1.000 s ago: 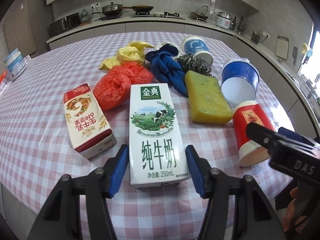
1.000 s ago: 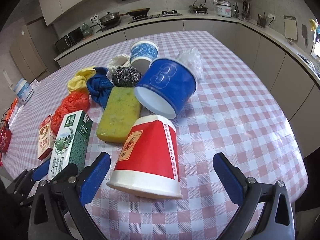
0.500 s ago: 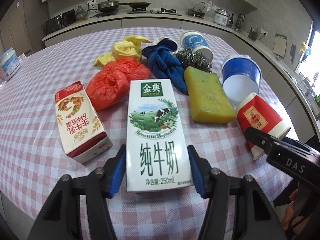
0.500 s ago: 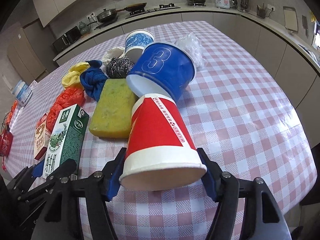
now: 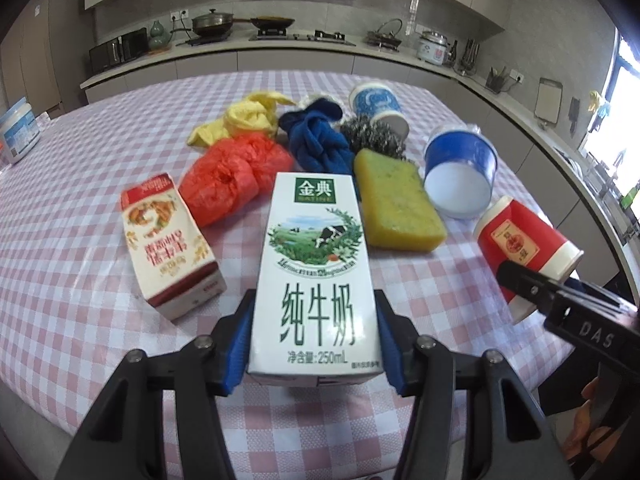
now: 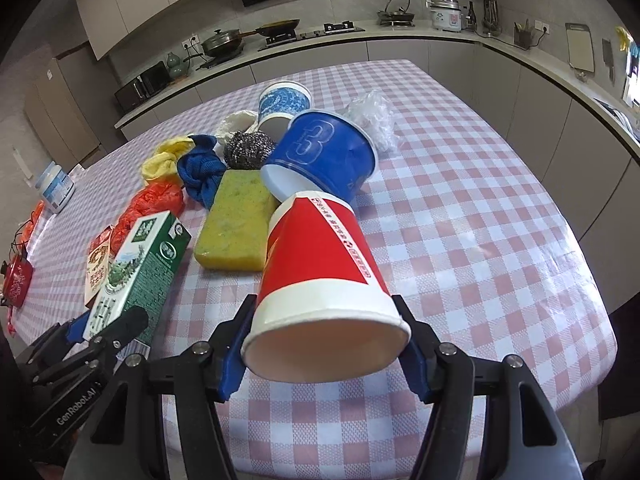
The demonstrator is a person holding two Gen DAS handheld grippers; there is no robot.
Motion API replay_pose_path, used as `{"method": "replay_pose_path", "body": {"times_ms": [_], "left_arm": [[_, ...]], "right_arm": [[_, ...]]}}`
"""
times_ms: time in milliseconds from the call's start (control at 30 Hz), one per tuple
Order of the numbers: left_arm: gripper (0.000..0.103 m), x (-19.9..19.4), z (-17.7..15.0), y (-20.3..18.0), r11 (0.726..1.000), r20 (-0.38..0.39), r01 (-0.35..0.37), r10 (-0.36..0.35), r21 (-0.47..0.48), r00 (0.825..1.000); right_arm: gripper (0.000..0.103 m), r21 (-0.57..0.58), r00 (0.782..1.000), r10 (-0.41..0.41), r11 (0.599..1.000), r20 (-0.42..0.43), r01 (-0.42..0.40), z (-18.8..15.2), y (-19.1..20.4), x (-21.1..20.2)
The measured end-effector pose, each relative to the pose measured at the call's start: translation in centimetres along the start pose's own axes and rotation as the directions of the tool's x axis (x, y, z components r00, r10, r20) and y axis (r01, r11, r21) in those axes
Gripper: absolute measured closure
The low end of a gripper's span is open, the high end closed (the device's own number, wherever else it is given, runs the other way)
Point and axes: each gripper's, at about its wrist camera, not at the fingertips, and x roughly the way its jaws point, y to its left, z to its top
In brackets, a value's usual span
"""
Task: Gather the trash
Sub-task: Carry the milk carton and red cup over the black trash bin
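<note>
Left wrist view is showing the left gripper (image 5: 314, 344) clamping the near end of the white milk carton (image 5: 316, 276), jaws closing on it. The right gripper (image 6: 326, 354) is closing on the red paper cup (image 6: 320, 256), mouth toward camera. Collecting is just beginning; no bin is showing. On the checked table (image 6: 480, 240) are lying: two cartons, three cups, three crumpled bags or possibly four, one sponge (image 5: 394, 200), one blue cloth (image 5: 316, 140), one steel scourer (image 6: 248, 154).
</note>
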Motion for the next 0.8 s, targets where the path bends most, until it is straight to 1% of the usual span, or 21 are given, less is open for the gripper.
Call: {"method": "replay_pose_path", "body": {"times_ms": [67, 167, 200, 267, 333, 367, 400, 433, 467, 600, 667, 800], "left_arm": [[0.046, 0.7, -0.3, -0.4, 1.000, -0.019, -0.013, 0.014, 0.015, 1.000], [0.044, 1.1, -0.3, -0.7, 1.000, -0.035, -0.022, 0.022, 0.005, 0.999], [0.043, 1.1, -0.3, -0.8, 1.000, -0.037, -0.030, 0.031, 0.005, 0.999], [0.033, 1.4, 0.0, -1.0, 0.999, -0.033, -0.048, 0.048, 0.010, 0.998], [0.032, 1.6, 0.2, -1.1, 0.998, -0.026, -0.059, 0.060, 0.016, 0.998], [0.032, 1.9, 0.4, -1.1, 0.998, -0.027, -0.053, 0.054, 0.020, 0.998], [0.032, 2.0, 0.4, -1.1, 0.999, -0.029, -0.043, 0.044, 0.020, 0.999], [0.041, 2.1, 0.4, -1.0, 0.999, -0.036, -0.036, 0.037, 0.019, 0.999], [0.046, 2.2, 0.5, -0.9, 0.999, -0.040, -0.035, 0.035, 0.018, 0.999], [0.047, 1.7, 0.4, -0.8, 1.000, -0.022, -0.013, 0.013, 0.008, 1.000], [0.048, 0.9, 0.6, -0.9, 1.000, 0.002, 0.003, -0.003, 0.000, 1.000], [0.048, -0.5, 1.3, -2.0, 0.999, 0.031, 0.033, -0.033, 0.008, 0.999]], "right_arm": [[0.037, 0.010, 1.000, 0.000, 1.000, -0.008, 0.000, -0.2, -0.3, 0.2], [0.037, 0.025, 1.000, 0.002, 1.000, -0.029, -0.002, -0.4, -0.8, 0.7], [0.037, 0.025, 1.000, 0.000, 1.000, -0.029, 0.000, -0.6, -0.8, 0.8], [0.037, 0.028, 1.000, -0.003, 1.000, -0.028, 0.003, -0.8, -1.0, 0.8], [0.035, 0.033, 0.999, 0.001, 0.999, -0.033, 0.000, -0.8, -1.1, 1.0], [0.035, 0.032, 0.999, 0.003, 0.999, -0.036, -0.001, -0.8, -1.1, 1.2], [0.035, 0.031, 0.999, 0.001, 1.000, -0.033, 0.000, -0.7, -1.0, 1.3], [0.035, 0.030, 0.999, 0.001, 1.000, -0.032, 0.000, -0.7, -1.0, 1.4], [0.036, 0.031, 0.999, 0.007, 1.000, -0.032, -0.006, -0.6, -1.0, 1.5], [0.038, 0.019, 1.000, 0.019, 1.000, -0.013, -0.019, -0.3, -0.6, 1.1], [0.038, 0.013, 1.000, 0.027, 1.000, 0.002, -0.027, 0.0, -0.5, 0.6], [0.038, 0.016, 0.999, 0.025, 1.000, 0.032, -0.025, 0.6, -1.0, -0.9]]}}
